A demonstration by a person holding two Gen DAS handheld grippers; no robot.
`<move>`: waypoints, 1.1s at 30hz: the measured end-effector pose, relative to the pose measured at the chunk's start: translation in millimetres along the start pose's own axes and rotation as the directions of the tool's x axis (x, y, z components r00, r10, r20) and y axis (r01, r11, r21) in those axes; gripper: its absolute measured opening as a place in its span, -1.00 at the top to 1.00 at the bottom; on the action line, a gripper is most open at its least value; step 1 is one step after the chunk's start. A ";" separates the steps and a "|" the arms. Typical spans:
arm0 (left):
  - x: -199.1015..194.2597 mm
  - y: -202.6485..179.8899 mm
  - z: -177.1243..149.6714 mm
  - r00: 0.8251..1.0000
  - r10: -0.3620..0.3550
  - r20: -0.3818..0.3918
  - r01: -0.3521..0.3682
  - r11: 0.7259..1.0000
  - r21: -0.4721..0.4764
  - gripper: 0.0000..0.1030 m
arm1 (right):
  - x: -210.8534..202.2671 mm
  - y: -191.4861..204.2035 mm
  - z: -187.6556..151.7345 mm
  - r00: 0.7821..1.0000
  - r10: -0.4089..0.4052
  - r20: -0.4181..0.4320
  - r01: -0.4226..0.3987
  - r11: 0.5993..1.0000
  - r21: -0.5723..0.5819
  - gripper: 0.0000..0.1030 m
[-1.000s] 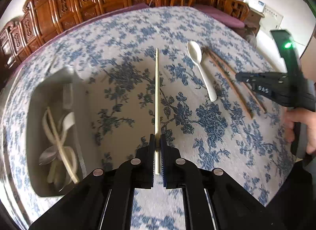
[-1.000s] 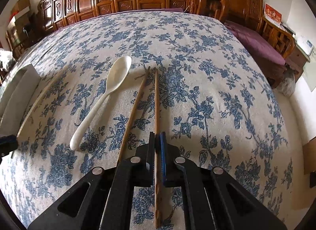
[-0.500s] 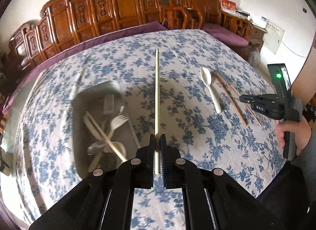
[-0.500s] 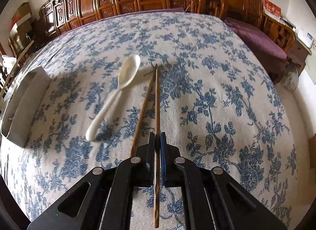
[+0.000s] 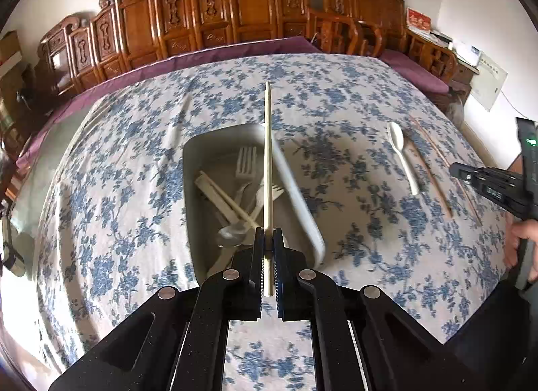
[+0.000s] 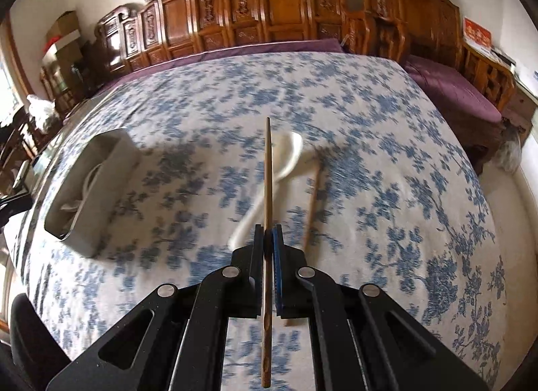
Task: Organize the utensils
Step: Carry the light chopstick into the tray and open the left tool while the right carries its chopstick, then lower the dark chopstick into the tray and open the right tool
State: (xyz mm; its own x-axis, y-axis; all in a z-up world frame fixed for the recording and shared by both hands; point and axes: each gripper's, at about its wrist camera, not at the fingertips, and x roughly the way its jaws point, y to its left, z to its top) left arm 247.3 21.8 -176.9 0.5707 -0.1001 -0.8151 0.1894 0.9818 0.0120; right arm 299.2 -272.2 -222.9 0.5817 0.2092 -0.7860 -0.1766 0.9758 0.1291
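My left gripper (image 5: 268,234) is shut on a cream chopstick (image 5: 267,155), which it holds in the air over the grey tray (image 5: 296,189). Forks, spoons and pale chopsticks lie inside that tray. In the right wrist view my right gripper (image 6: 268,231) is shut on a brown chopstick (image 6: 268,172), lifted off the cloth. Under it lies a white spoon (image 6: 285,155), with a second brown chopstick (image 6: 312,202) on the cloth just to its right. The tray (image 6: 97,196) stands far to the left there. The left wrist view shows the right gripper (image 5: 454,167) beside the spoon (image 5: 401,159).
The table wears a blue-flowered cloth (image 5: 134,189) over a purple one. Carved wooden chairs (image 5: 235,4) ring its far side. A person's hand (image 5: 517,236) holds the right gripper at the table's right edge.
The left gripper rose and carried the cream chopstick sideways until it hangs over the tray. The right gripper lifted its brown chopstick off the cloth, away from the other one, and over the spoon.
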 end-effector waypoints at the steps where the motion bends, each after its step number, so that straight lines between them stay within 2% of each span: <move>1: 3.2 3.9 -0.5 1.000 0.006 -0.007 -0.006 1.000 -0.003 0.91 | -1.2 5.1 1.3 1.000 0.005 0.002 -0.005 1.000 -0.008 0.88; 9: 34.9 27.1 -11.6 0.996 0.004 -0.092 -0.008 0.999 -0.041 0.91 | -17.5 48.5 19.7 0.999 0.036 -0.003 -0.036 0.996 -0.087 0.88; 24: 56.7 41.0 -1.6 0.986 -0.033 -0.160 0.019 0.996 -0.090 0.90 | -22.0 117.4 50.9 0.995 0.097 -0.017 -0.099 0.974 -0.204 0.88; 28: 53.7 42.8 -2.6 0.986 -0.045 -0.160 0.030 0.995 -0.097 0.76 | -21.1 131.1 56.7 0.991 0.133 -0.014 -0.133 0.967 -0.217 0.88; 33: 35.2 48.4 -3.7 0.992 -0.057 -0.114 0.043 0.992 -0.118 0.56 | -14.3 152.3 54.6 0.982 0.183 -0.033 -0.186 0.956 -0.226 0.88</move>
State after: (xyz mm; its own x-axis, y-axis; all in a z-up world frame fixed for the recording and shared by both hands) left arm 273.6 66.4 -207.1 0.4642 -0.1368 -0.8751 0.1187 0.9887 -0.0916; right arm 307.4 -123.1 -159.0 0.5128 0.3825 -0.7686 -0.4567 0.8796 0.1330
